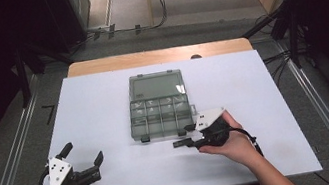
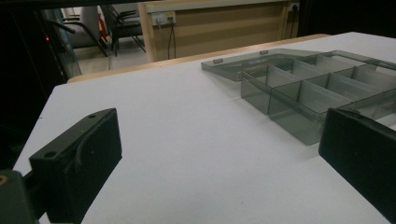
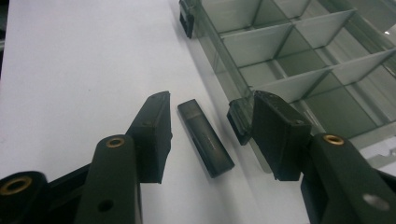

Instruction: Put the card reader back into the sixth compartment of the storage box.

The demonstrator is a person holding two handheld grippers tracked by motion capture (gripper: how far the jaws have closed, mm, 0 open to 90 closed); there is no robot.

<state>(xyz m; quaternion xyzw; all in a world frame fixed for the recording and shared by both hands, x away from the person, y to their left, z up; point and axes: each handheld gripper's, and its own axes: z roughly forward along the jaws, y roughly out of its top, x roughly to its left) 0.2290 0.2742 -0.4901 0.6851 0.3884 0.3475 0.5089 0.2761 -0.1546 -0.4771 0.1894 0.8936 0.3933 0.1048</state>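
Note:
A smoky clear compartment box (image 1: 161,117) lies at the table's middle, its lid (image 1: 157,85) folded back flat and its cells (image 3: 299,60) looking empty. A small dark rectangular stick (image 3: 205,137) lies flat on the white tabletop just outside the box's front wall, beside a latch (image 3: 239,122). My right gripper (image 3: 210,105) is open, one jaw on each side of the stick without touching it; it sits at the box's front right corner (image 1: 184,136). My left gripper (image 1: 83,153) rests open near the front left, nothing between its jaws (image 2: 219,140), with the box (image 2: 308,88) ahead to its right.
The white tabletop (image 1: 104,107) is bare to the left and right of the box. A wooden strip (image 1: 156,56) runs along the far edge. Metal rails (image 1: 11,158) and cables (image 1: 279,60) flank the table on the floor.

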